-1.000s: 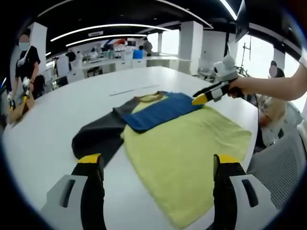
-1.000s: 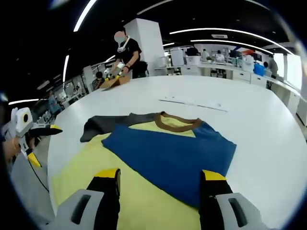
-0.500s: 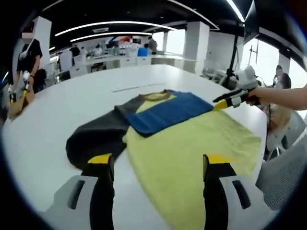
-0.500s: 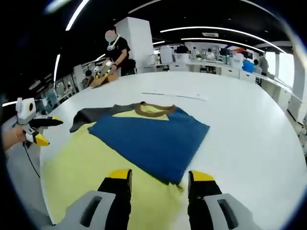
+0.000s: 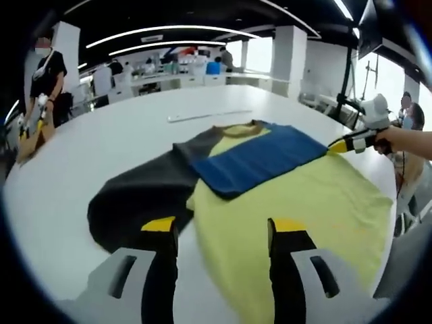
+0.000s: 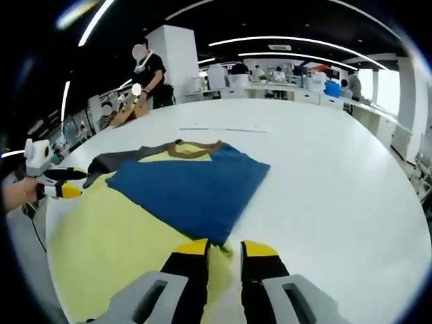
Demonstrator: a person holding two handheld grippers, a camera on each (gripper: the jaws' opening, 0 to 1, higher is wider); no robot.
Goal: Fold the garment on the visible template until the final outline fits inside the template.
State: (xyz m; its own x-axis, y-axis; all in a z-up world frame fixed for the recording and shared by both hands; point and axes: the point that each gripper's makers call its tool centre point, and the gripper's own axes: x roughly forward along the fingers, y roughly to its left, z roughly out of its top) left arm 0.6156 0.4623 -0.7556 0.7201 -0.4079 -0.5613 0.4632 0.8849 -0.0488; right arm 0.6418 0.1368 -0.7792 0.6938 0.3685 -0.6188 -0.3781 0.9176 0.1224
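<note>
The shirt (image 5: 290, 202) lies flat on the white table (image 5: 101, 142), just in front of the left gripper (image 5: 219, 226). Its body is yellow, one sleeve (image 5: 260, 156) is blue and folded across the chest, and the other sleeve (image 5: 142, 196) is dark grey and spread out to the left of this gripper. The left gripper's jaws stand apart and hold nothing; the left jaw is over the grey sleeve and the right jaw over the yellow part, but I cannot tell if they touch the cloth.

In the right gripper view, the right gripper (image 6: 223, 248) is at the near edge of the shirt (image 6: 108, 236), where the corner of the blue sleeve (image 6: 189, 192) meets the yellow hem. Its jaws are almost together with a small bit of yellow cloth between them; whether they really pinch it I cannot tell. The brown collar (image 6: 194, 148) is at the far end of the shirt.
</note>
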